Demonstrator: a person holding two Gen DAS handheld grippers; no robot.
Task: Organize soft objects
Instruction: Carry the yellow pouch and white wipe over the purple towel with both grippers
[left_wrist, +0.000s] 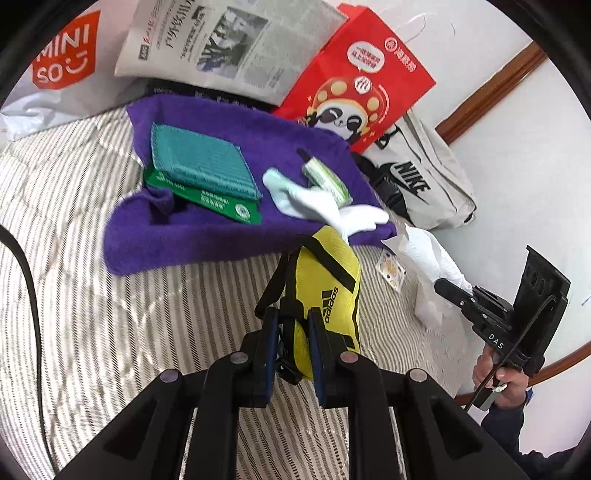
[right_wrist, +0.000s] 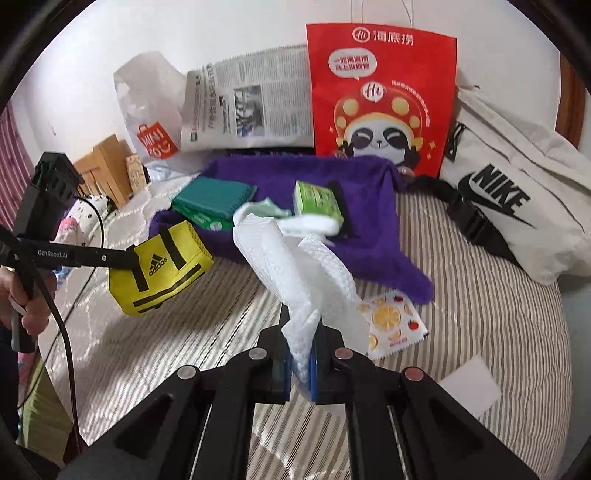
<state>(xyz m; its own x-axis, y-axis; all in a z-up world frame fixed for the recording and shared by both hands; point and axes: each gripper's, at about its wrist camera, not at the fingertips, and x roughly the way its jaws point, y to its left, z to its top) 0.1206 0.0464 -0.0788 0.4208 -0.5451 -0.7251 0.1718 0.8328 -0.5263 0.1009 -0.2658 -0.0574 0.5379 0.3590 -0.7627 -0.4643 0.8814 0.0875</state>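
Carrying looks like the step in hand: each gripper has picked up one soft thing and holds it clear of the striped bed (right_wrist: 480, 295), with the purple towel (left_wrist: 229, 236) seemingly the gathering place, since a teal cloth (left_wrist: 201, 162), white socks (left_wrist: 317, 203) and a green tissue pack (left_wrist: 325, 179) already lie on it.

The left gripper (left_wrist: 291, 343) has its jaws closed on the lower end of the yellow pouch (left_wrist: 325, 288), which stands up out of them and hangs just short of the towel's near edge. The right gripper (right_wrist: 299, 365) has its jaws pinched tight on the white paper towel (right_wrist: 295, 273); the sheet rises from between the pads and flops forward, its loose top reaching toward the towel's near edge.

Next, I judge, each hand must travel on over the towel, find a bare patch beside the socks, lower, and let go. The paper towel is limp and may drag or fold, so it wants a gentle set-down. A fruit-print packet (right_wrist: 395, 325) lies on the bed just off the towel's near corner, not yet gathered.
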